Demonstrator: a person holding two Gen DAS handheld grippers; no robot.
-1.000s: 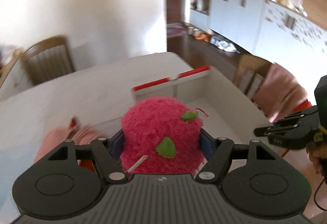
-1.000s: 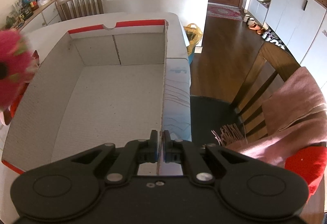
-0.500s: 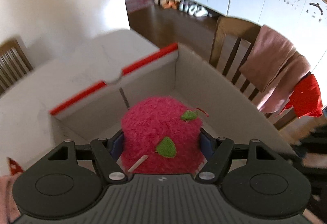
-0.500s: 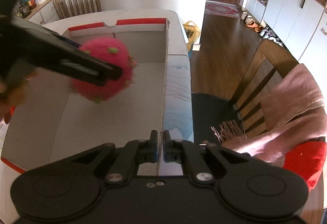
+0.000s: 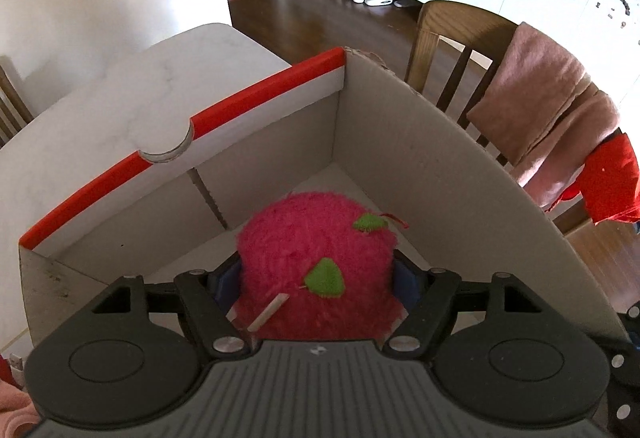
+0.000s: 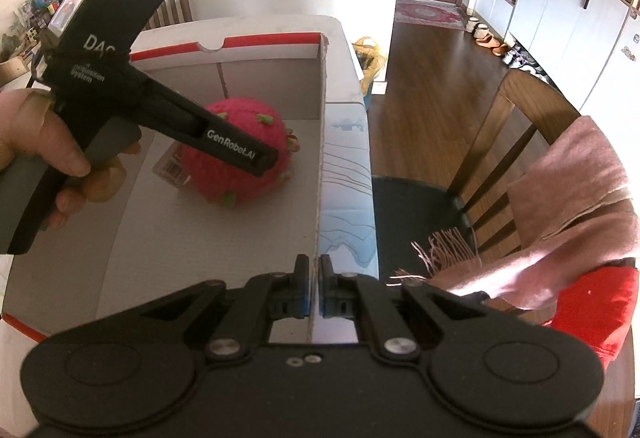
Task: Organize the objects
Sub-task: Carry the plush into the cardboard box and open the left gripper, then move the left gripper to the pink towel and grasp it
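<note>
My left gripper (image 5: pixel 318 274) is shut on a fuzzy pink plush fruit (image 5: pixel 316 262) with green leaf spots. It holds the plush low inside a white cardboard box (image 5: pixel 420 158) with red-edged flaps. The right wrist view shows the plush (image 6: pixel 240 146) near the box's far right corner, close to the floor, with a barcode tag beside it. My right gripper (image 6: pixel 314 290) is shut on the box's right wall (image 6: pixel 320 158) at its near end.
The box (image 6: pixel 200 50) stands on a white marble table (image 5: pixel 120 90). A wooden chair (image 6: pixel 516 126) draped with a pink scarf (image 6: pixel 580 206) and a red cloth (image 6: pixel 596 306) stands to the right. Another chair stands behind the table.
My left gripper carried the plush from the table's left side over the box wall and lowered it deep into the box. The right gripper kept its hold on the wall.
</note>
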